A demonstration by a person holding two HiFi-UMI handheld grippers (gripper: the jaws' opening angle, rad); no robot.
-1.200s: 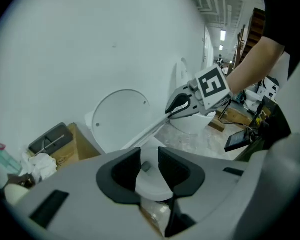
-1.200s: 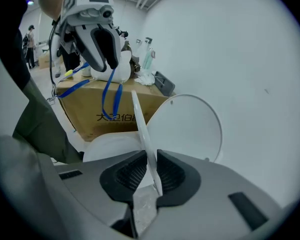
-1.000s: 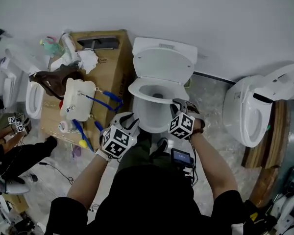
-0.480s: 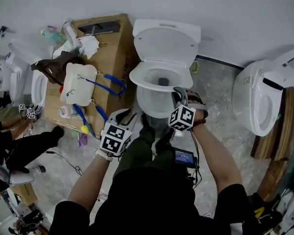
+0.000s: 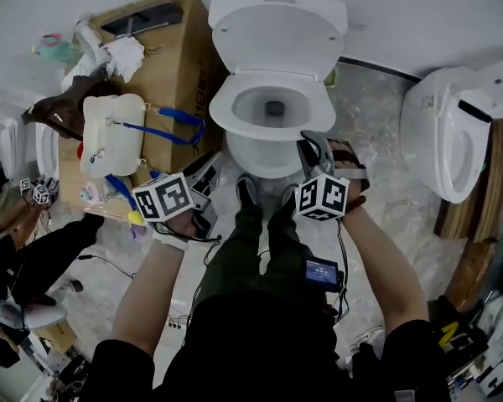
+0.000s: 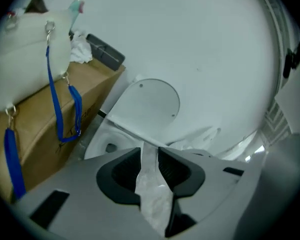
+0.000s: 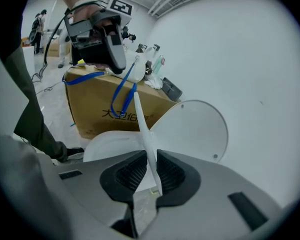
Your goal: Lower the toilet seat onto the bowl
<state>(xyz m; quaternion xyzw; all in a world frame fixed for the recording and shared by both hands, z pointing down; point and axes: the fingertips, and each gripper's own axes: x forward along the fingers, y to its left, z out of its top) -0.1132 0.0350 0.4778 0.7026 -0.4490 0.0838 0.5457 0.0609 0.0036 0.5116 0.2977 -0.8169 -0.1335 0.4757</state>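
Jaws of our right gripper [image 7: 149, 156] pinch a thin white strip [image 7: 141, 124]; those of our left gripper [image 6: 149, 154] stand apart. A cardboard box [image 5: 172, 65] crowds the left of the bowl [image 5: 224, 109], and the floor [image 5: 369, 170] lies open rightward. The toilet seat [image 5: 277, 32] stands raised beyond both jaws, untouched.

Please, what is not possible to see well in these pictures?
- Head view: the gap between toilet seat and bowl, since the camera looks from above.
- Head view: the neighbouring toilet, cut by the right edge.
- Right gripper view: the print on the cardboard box, partly behind the blue strap.
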